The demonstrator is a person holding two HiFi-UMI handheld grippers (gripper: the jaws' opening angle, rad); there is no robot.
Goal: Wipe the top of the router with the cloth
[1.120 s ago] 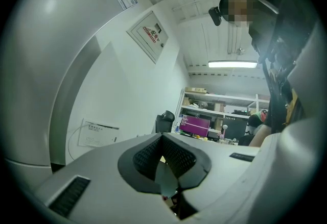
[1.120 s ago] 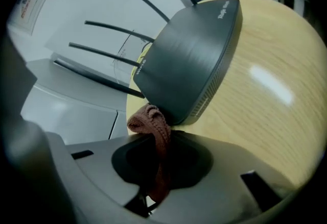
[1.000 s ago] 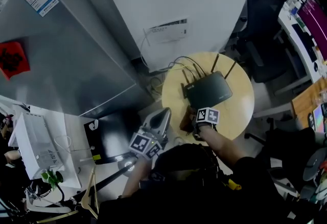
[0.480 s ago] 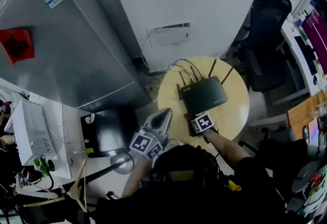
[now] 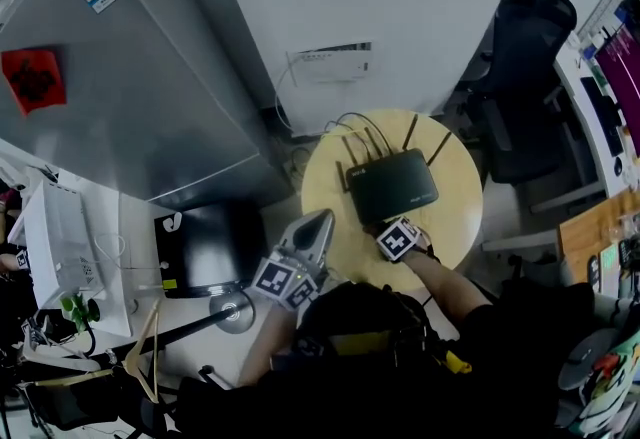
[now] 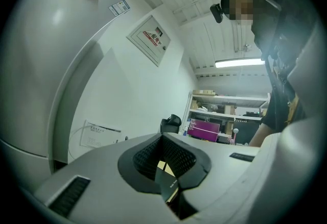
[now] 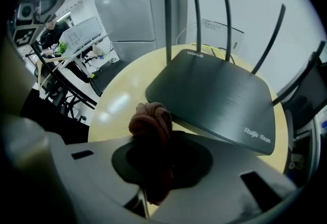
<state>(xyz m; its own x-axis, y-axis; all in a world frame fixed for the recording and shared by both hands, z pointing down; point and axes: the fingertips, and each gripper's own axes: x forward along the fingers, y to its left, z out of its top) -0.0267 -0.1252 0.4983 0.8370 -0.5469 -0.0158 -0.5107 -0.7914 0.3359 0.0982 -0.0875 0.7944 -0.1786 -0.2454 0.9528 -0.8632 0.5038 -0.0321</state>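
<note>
Starting at the left, the left gripper (image 5: pixel 321 220) is held off the edge of the round table (image 5: pixel 458 227), at about 8 o'clock from the router (image 5: pixel 392 185). Its jaws are pressed together with nothing gripped between them (only a sliver of table is glimpsed through the slit). It is judged to play no part in the coming stroke.

Further right, the right gripper (image 5: pixel 388 227) is the nearer one, and a bunched brown cloth (image 7: pixel 151 123) is pinched in its jaws. The router lies flat at the table's middle, at 12 o'clock from this gripper, with its long axis across the line of approach and its antennas (image 7: pixel 195 11) along the far edge. The cloth is seen just at the router's near left corner; whether it touches yet cannot quite be told. A wipe forward and rightward along the long axis is judged to be called for.
</note>
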